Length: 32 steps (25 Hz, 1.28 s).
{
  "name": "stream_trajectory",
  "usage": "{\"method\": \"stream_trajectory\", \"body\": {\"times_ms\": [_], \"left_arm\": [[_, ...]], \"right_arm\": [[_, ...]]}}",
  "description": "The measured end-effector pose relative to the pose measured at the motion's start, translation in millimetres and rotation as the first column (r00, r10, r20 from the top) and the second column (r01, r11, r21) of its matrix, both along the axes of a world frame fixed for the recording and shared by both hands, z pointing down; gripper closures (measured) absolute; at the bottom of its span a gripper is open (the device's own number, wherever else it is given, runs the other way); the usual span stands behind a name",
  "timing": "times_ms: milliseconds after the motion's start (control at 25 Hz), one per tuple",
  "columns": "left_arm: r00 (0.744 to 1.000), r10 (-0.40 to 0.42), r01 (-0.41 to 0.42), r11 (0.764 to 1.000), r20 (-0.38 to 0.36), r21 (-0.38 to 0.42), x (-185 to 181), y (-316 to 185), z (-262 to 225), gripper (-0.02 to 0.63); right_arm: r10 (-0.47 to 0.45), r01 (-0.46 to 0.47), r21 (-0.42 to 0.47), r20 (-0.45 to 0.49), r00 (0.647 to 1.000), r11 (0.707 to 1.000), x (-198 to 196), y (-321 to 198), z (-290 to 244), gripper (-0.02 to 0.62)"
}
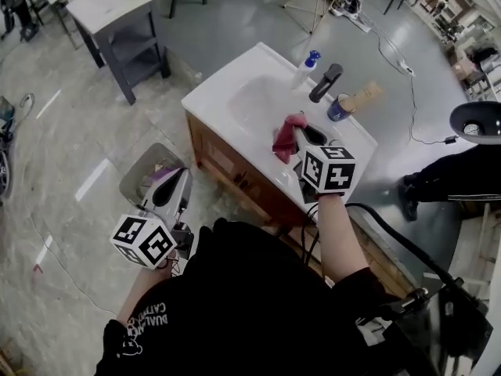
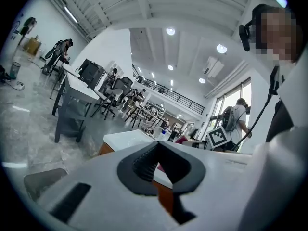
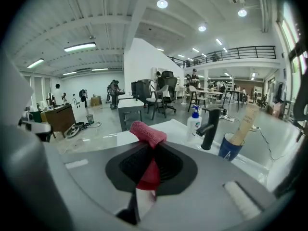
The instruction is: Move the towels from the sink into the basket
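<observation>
A red towel [image 1: 288, 137] hangs bunched from my right gripper [image 1: 301, 136], held just above the front of the white sink [image 1: 250, 100]. In the right gripper view the towel [image 3: 148, 134] is pinched between the dark pads, one end sticking up past them and one hanging below. My left gripper [image 1: 177, 181] is low at the left, over the grey basket [image 1: 139, 171] on the floor beside the vanity. Its jaws look closed with nothing between them [image 2: 159, 150]. Whether any towels lie in the basket is hidden by the gripper.
A black faucet [image 1: 325, 82], a soap bottle [image 1: 307, 67] and a blue cup [image 1: 339, 108] stand at the back of the sink. A grey table [image 1: 117, 22] stands farther off on the left. A cable [image 1: 407, 77] and a person's dark leg [image 1: 438, 180] are on the right.
</observation>
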<state>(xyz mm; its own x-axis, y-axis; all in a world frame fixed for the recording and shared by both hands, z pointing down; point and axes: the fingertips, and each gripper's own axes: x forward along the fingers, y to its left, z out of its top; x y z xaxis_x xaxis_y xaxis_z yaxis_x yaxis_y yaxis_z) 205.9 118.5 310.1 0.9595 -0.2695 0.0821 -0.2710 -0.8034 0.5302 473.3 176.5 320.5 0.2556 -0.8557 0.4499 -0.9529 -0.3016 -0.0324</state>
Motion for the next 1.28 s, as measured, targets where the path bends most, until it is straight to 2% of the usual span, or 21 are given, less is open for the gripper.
{"method": "stream_trajectory", "body": {"times_ms": [160, 320, 480, 720, 960, 1120, 1280], "left_arm": [[0.999, -0.011, 0.012, 1.000, -0.034, 0.027, -48, 10, -16, 0.604], [1.000, -0.014, 0.013, 0.993, 0.010, 0.116, -87, 21, -23, 0.604], [0.998, -0.064, 0.063, 0.992, 0.006, 0.108, -135, 20, -30, 0.604], [0.980, -0.197, 0.198, 0.977, -0.022, 0.080, -206, 11, -32, 0.604], [0.952, -0.305, 0.307, 0.947, -0.031, 0.093, -270, 10, -39, 0.604], [0.933, -0.358, 0.359, 0.928, -0.031, 0.101, -302, 9, -41, 0.604], [0.914, -0.405, 0.406, 0.910, -0.025, 0.090, -328, 10, -34, 0.604]], "right_arm": [[-0.058, 0.061, 0.068, -0.033, 0.998, 0.996, -65, 3, -46, 0.568], [-0.155, 0.161, 0.127, -0.057, 0.986, 0.979, -134, -6, -79, 0.568], [-0.258, 0.266, 0.129, -0.076, 0.963, 0.955, -202, -19, -90, 0.568], [-0.412, 0.417, 0.092, -0.064, 0.909, 0.904, -284, -45, -74, 0.568], [-0.523, 0.529, 0.081, -0.082, 0.848, 0.845, -352, -68, -76, 0.568], [-0.568, 0.572, 0.092, -0.073, 0.820, 0.815, -383, -80, -76, 0.567], [-0.615, 0.618, 0.067, -0.069, 0.786, 0.783, -412, -88, -64, 0.567]]}}
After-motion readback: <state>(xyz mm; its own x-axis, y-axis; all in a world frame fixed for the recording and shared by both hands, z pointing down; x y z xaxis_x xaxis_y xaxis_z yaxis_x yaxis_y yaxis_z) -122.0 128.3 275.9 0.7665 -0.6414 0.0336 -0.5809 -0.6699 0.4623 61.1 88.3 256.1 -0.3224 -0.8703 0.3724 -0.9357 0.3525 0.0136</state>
